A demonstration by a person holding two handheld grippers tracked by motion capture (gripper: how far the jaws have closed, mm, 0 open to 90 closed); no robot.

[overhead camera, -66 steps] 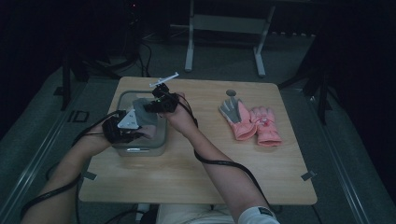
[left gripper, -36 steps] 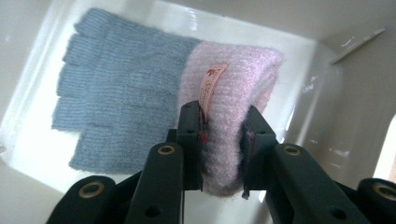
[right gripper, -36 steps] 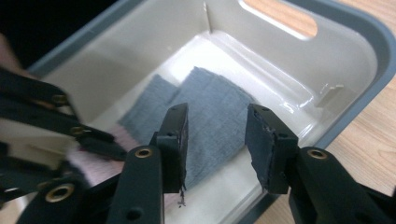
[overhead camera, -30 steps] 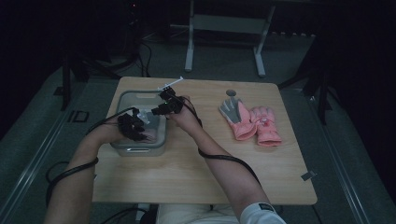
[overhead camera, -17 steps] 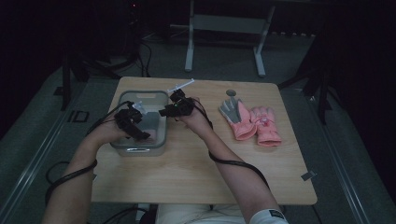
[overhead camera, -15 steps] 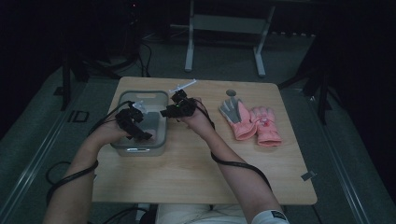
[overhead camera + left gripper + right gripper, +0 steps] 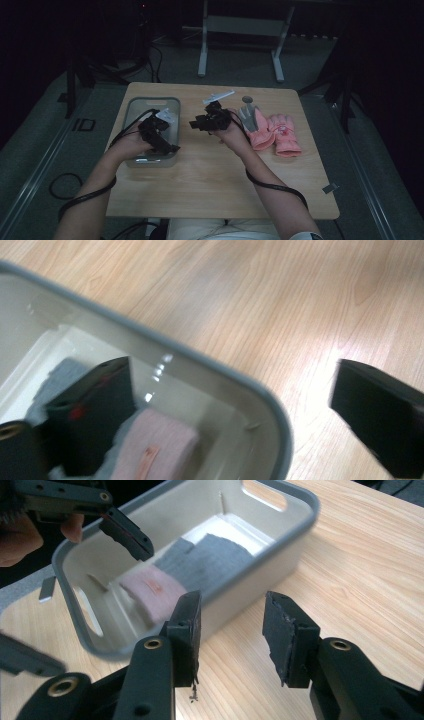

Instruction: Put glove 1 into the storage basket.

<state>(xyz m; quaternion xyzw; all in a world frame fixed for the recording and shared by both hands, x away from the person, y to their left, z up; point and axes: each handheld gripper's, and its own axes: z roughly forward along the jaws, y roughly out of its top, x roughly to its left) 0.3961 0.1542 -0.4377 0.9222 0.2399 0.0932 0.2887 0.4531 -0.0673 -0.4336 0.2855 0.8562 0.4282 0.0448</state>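
A grey bin [image 7: 131, 107] stands at the left of the wooden table [image 7: 210, 190]. In it lies a grey and pink glove [image 7: 200, 562], its pink cuff [image 7: 160, 440] near a corner. My left gripper [image 7: 165, 145] hovers over the bin's near right corner. Its jaws have just been opening and stand wide apart [image 7: 233, 362], one over the glove and one outside the rim, with nothing gripped. My right gripper [image 7: 197, 124] is over bare table just right of the bin, open [image 7: 232, 600] and empty. Two pink and grey gloves [image 7: 270, 131] lie to its right.
A metal frame [image 7: 240, 25] stands on the dark floor behind the table. A small grey tag [image 7: 329, 188] lies near the table's right edge. Bare wood stretches across the near half of the table [image 7: 200, 170].
My left gripper has opened and lifted a little at the bin's near side, leaving the glove inside. My right gripper has drifted right, from over the bin to the table beside it.
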